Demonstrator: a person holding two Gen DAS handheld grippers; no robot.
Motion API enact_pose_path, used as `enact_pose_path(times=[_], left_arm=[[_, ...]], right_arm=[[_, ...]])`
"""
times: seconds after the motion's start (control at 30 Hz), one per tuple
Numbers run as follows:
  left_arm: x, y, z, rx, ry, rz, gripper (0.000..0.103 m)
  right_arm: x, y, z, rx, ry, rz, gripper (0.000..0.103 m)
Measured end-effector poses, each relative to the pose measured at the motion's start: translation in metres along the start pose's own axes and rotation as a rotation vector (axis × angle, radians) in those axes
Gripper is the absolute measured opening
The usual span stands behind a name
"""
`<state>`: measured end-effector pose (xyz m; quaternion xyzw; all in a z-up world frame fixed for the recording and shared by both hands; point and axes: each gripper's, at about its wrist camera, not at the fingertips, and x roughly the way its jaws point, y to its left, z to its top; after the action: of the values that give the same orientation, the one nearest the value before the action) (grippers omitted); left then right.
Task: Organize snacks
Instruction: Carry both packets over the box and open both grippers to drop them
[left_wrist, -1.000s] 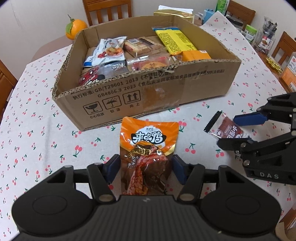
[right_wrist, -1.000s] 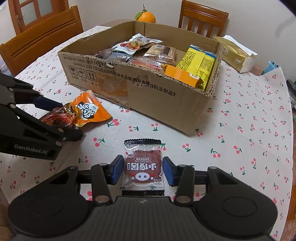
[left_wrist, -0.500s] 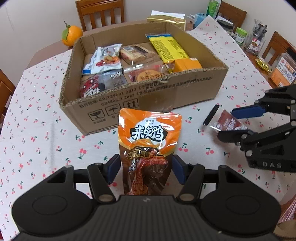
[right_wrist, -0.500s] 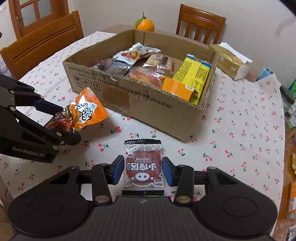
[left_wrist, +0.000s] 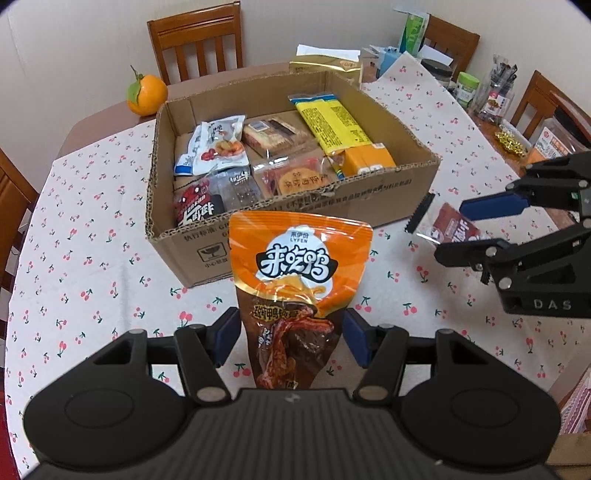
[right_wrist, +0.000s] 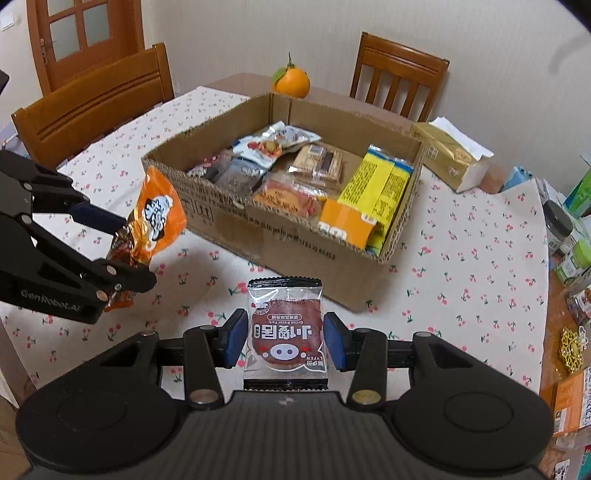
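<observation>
My left gripper (left_wrist: 288, 338) is shut on an orange duck-snack pouch (left_wrist: 295, 273) and holds it above the cloth in front of the cardboard box (left_wrist: 369, 201). It also shows in the right wrist view (right_wrist: 153, 221). My right gripper (right_wrist: 285, 341) is shut on a clear pork-jerky packet with a pig face (right_wrist: 285, 332), raised over the table; the packet also shows in the left wrist view (left_wrist: 443, 225). The box (right_wrist: 295, 240) holds several snack packs, among them a yellow pack (left_wrist: 334, 123).
An orange (left_wrist: 146, 94) sits behind the box. A tissue pack (right_wrist: 454, 157) lies to the box's right. Jars and bottles (right_wrist: 569, 243) crowd the right table edge. Wooden chairs (right_wrist: 96, 107) surround the cherry-print tablecloth (left_wrist: 92, 236).
Both grippers have lifted their snacks up off the table and higher above it. The views now look down into the box from further up.
</observation>
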<state>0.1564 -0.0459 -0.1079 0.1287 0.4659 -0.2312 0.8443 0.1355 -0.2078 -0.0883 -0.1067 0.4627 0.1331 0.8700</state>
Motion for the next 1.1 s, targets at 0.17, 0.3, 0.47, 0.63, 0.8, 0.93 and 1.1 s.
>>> enact_pose_path(times=[0.17, 0.3, 0.47, 0.63, 0.8, 0.93, 1.1], left_arm=[[-0.011, 0.002, 0.003, 0.011, -0.009, -0.008, 0.060], [-0.021, 0.006, 0.004, 0.012, -0.011, -0.019, 0.060], [-0.037, 0.014, 0.008, 0.022, -0.018, -0.025, 0.060], [-0.051, 0.025, 0.018, 0.027, -0.046, -0.006, 0.060], [-0.060, 0.035, 0.035, 0.036, -0.077, 0.015, 0.060], [-0.062, 0.042, 0.056, 0.041, -0.104, 0.021, 0.060], [-0.052, 0.046, 0.088, 0.054, -0.128, 0.005, 0.060]], right_arm=[[-0.010, -0.001, 0.015, -0.006, -0.044, -0.008, 0.050], [-0.014, -0.005, 0.036, -0.021, -0.092, -0.017, 0.050], [-0.002, -0.011, 0.070, -0.045, -0.145, -0.025, 0.050], [0.027, -0.011, 0.097, -0.041, -0.145, -0.015, 0.051], [0.048, -0.013, 0.106, -0.003, -0.136, -0.021, 0.065], [0.043, -0.008, 0.095, 0.000, -0.123, -0.036, 0.085], [0.023, -0.002, 0.077, 0.030, -0.114, -0.062, 0.099]])
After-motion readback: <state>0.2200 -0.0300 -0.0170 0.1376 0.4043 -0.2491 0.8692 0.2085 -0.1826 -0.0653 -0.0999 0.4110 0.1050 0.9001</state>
